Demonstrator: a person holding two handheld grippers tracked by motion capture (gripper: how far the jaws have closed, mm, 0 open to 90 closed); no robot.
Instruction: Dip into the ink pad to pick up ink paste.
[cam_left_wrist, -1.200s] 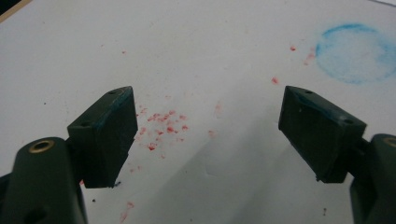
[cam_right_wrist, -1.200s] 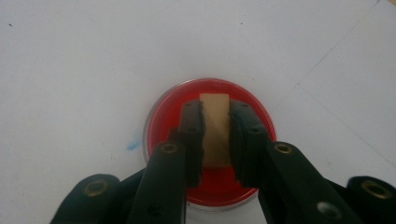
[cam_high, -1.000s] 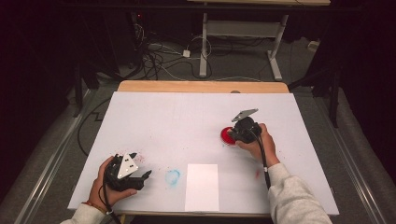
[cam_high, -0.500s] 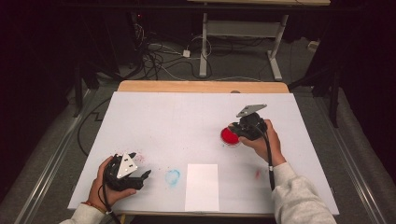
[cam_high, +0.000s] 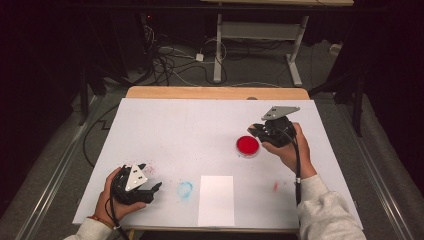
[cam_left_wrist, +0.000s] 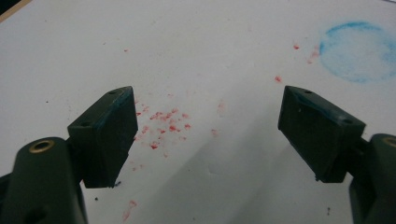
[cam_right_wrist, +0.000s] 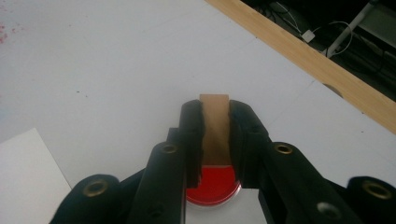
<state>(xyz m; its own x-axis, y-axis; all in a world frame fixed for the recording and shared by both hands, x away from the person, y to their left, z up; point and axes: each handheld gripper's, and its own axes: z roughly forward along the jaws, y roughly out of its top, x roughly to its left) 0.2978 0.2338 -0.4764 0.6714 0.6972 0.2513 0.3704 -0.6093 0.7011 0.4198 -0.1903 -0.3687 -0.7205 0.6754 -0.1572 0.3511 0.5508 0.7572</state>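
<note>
The right gripper is clamped on a small brown block; the block's long side runs along the jaws; the red dish sits on the white table just under it, a bit toward the middle; the left gripper is far off, jaws wide apart, holding nothing; lots of bare table lies around the dish, and the white paper waits near the front edge.

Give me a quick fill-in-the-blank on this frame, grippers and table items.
1. The right hand-held gripper is shut on a thin ____ strip.
2. The left hand-held gripper has its jaws ____ with nothing between them.
3. The round dish below the right hand-held gripper holds ____ paint.
4. The round smudge left of the white sheet is ____.

Missing words: brown; open; red; blue
</note>
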